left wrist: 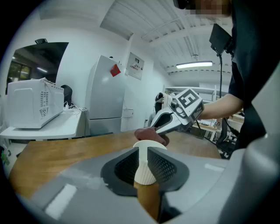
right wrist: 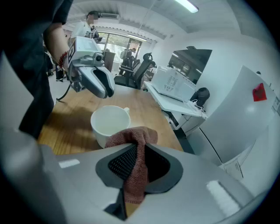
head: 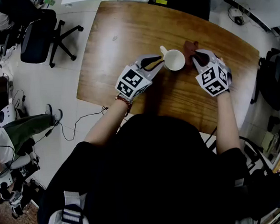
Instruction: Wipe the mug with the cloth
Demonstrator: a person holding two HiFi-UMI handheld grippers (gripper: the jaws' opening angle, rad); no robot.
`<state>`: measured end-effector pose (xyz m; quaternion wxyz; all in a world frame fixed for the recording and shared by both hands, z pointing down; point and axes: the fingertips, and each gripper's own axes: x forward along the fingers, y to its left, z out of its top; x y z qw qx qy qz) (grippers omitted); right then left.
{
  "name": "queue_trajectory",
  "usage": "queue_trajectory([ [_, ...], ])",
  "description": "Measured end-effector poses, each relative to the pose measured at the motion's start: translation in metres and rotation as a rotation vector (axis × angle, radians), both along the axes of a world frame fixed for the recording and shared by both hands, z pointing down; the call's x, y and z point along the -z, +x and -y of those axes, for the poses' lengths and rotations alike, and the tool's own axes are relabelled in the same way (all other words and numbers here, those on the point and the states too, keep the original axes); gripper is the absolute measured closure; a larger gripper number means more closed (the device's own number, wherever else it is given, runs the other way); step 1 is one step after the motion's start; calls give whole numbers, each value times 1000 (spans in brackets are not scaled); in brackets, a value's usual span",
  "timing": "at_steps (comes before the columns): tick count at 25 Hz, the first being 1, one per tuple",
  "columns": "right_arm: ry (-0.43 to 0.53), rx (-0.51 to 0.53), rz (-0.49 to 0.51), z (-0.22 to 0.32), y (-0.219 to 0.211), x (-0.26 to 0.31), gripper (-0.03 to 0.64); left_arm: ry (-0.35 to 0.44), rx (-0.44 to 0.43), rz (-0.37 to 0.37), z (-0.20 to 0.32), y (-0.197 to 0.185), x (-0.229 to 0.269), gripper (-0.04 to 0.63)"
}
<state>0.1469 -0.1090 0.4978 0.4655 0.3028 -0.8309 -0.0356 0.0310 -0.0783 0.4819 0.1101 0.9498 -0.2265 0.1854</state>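
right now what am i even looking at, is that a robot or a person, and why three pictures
There is no robot: a person holds a hand-held gripper in each hand, and the cubes with square markers are part of those. The head view comes from a camera on the person's head, looking down at a wooden table. The other two pictures come from a camera riding on each gripper, looking along its jaws. A white mug sits on the table. The left gripper is closed on the mug and steadies it. The right gripper is closed on a reddish-brown cloth, held right beside the mug, apparently to wipe it.
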Motion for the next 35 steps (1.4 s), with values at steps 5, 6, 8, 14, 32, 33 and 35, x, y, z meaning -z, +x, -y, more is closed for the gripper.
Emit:
queue_trajectory([
  [5,5,80,1,10,-16,-7,558,11,-53,20,7,0,-4,541],
  [6,6,95,2,12,-18,-10,558,6,-51,18,7,-1,-5,541],
  [8,8,120,3,16,-21,-15,558,-5,-48,18,8,-3,-8,541],
  [14,-23,163,5,24,-27,-33,558,-40,-48,16,9,-2,-18,541],
  [32,-32,263,19,33,-46,-17,558,-60,-47,-26,9,-3,-20,540],
  [33,-28,280,19,34,-48,-12,558,-60,-47,-27,9,-3,-20,541],
  [35,-29,321,9,34,-52,-6,558,-59,-48,-28,8,-3,-20,543],
])
